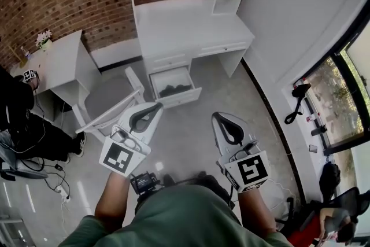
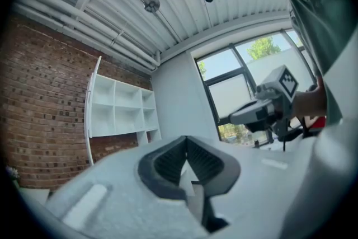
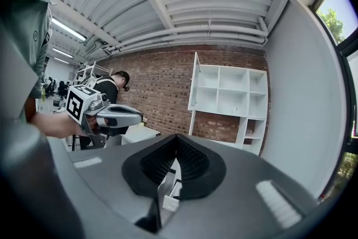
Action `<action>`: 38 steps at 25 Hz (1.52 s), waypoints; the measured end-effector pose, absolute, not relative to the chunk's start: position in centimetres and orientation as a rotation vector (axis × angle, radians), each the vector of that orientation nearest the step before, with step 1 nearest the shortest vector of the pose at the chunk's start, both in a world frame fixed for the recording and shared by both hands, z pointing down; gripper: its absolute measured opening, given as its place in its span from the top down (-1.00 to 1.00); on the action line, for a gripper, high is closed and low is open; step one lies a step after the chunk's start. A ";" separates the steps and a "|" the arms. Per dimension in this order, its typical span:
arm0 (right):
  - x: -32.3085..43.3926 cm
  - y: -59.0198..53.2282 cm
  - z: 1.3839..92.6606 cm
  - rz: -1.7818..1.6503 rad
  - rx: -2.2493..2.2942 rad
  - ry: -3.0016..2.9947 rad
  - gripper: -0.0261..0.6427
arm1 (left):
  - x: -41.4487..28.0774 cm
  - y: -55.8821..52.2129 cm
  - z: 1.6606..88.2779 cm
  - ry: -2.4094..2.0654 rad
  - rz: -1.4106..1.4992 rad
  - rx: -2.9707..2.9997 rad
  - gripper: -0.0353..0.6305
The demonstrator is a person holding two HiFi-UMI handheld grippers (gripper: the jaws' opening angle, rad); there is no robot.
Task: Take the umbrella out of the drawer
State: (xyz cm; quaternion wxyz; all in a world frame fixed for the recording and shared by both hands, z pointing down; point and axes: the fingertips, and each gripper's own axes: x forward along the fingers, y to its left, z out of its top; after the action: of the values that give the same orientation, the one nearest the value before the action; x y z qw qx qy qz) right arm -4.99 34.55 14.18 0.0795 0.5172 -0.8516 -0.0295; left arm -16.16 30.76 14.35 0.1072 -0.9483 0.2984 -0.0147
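Head view: my left claw (image 1: 147, 113) and my right claw (image 1: 224, 124) are both clenched and hold nothing. The drawer (image 1: 184, 96) under the tabletop (image 1: 185, 26) is pulled out. A dark lump, I think the umbrella (image 1: 173, 89), lies inside it, well apart from me.

Left gripper view: jaws pressed together, only shelves (image 2: 120, 112) ahead.

Right gripper view: shut too, nothing between them.

If I reach in clenched, I could push the umbrella deeper. The chair (image 1: 113, 98) beside the drawer could bump my left arm.
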 end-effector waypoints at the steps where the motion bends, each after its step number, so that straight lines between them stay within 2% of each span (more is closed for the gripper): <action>1: -4.8 33.9 14.2 -0.089 1.548 -2.543 0.90 | -16.0 30.1 14.4 0.875 -0.045 -2.796 0.88; 10: -0.8 27.0 15.5 -0.061 1.500 -2.589 0.90 | -11.9 23.9 15.7 0.927 -0.077 -2.788 0.88; 26: 12.9 13.1 17.6 -0.035 1.264 -2.718 0.90 | 1.0 11.7 17.2 1.148 -0.196 -2.709 0.88; 38: 15.7 6.1 19.2 0.026 1.239 -2.744 0.90 | 3.6 4.9 18.6 1.171 -0.273 -2.720 0.88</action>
State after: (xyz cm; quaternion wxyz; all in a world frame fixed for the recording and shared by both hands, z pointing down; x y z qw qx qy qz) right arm 15.69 6.12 19.19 0.0653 0.4106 -0.9094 0.0087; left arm 3.58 4.94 18.63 0.0839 -0.9113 0.3925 -0.0916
